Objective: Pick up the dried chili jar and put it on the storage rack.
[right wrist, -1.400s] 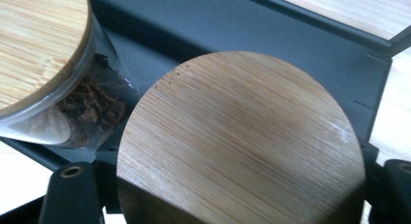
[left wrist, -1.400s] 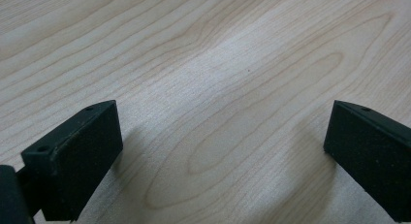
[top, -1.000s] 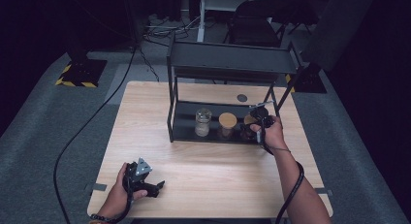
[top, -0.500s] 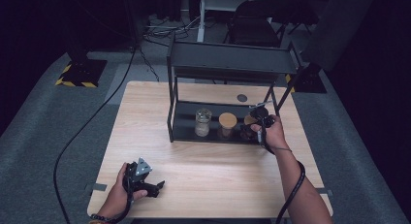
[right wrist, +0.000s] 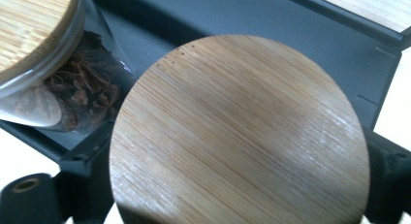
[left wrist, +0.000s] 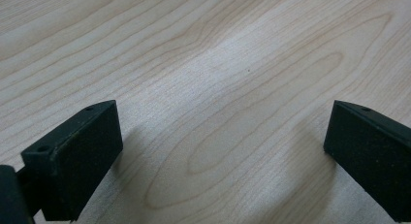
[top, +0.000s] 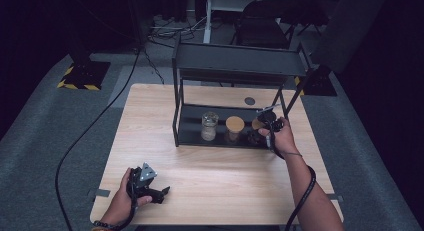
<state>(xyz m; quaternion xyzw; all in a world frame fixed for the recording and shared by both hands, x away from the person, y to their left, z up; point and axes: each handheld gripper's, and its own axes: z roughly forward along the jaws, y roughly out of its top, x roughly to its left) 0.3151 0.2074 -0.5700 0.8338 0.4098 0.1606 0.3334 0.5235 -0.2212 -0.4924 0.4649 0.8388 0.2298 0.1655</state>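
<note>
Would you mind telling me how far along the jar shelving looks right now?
Done: two jars, glass-lidded and bamboo-lidded, stand on the rack's lower shelf. In hand: the right gripper has just been opening around a third jar there. Left: withdrawing; the left gripper idles open.

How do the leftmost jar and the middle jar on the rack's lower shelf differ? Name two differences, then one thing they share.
The leftmost jar has no wooden lid; the middle jar wears a round bamboo lid. The leftmost jar's glass looks clear and pale, while the middle jar looks darker below its lid. Both stand upright on the black rack's lower shelf, left of the right gripper.
</note>
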